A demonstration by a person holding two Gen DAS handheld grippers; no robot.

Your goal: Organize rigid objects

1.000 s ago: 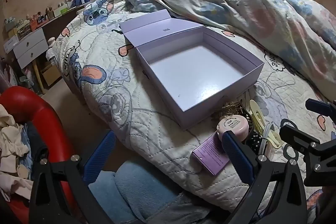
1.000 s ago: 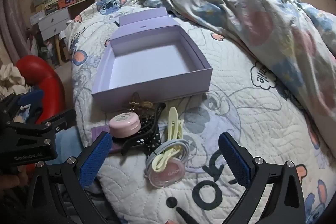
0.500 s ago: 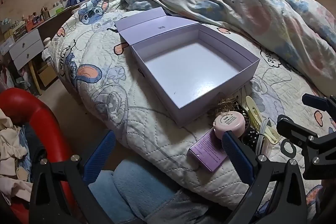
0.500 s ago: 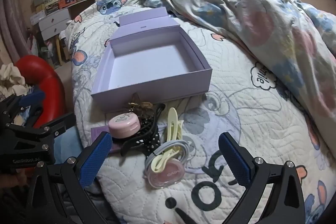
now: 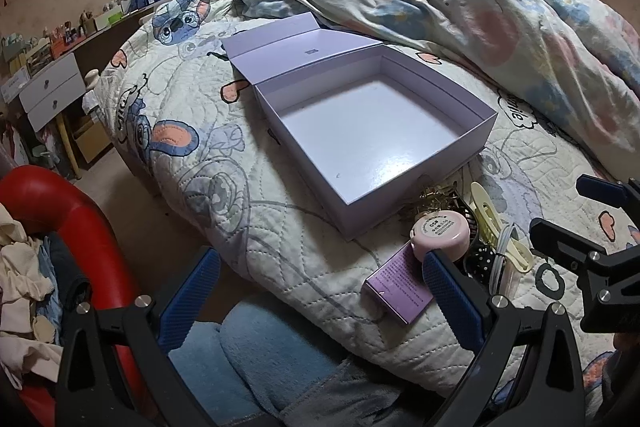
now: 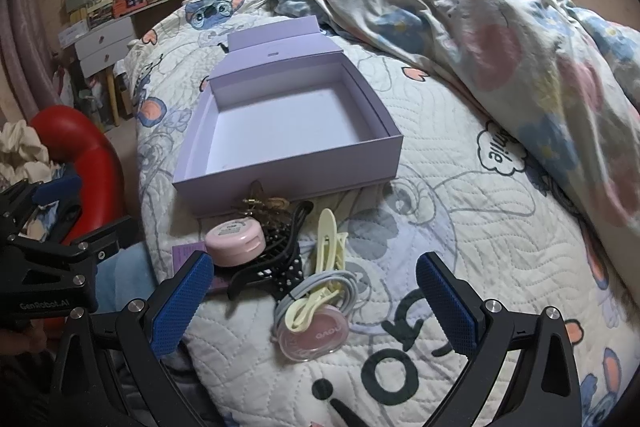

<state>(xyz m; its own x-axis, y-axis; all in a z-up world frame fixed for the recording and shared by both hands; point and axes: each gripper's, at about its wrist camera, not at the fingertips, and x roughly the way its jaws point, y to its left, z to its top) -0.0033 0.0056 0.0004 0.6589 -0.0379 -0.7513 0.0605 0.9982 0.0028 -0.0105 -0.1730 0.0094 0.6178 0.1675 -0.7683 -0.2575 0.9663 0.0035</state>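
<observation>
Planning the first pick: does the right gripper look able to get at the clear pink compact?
Probably yes: the right gripper is open, and the clear pink compact lies between its fingers, though a yellow clip lies across it.

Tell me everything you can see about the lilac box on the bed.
The lilac box is a shallow square cardboard-looking gift box, matte lilac outside, with a white glossy floor. Its hinged lid is flipped open and lies back on the quilt. It is empty and sits flat. A tangle of small gold items rests against its near wall; the rest of the pile lies just in front.
</observation>
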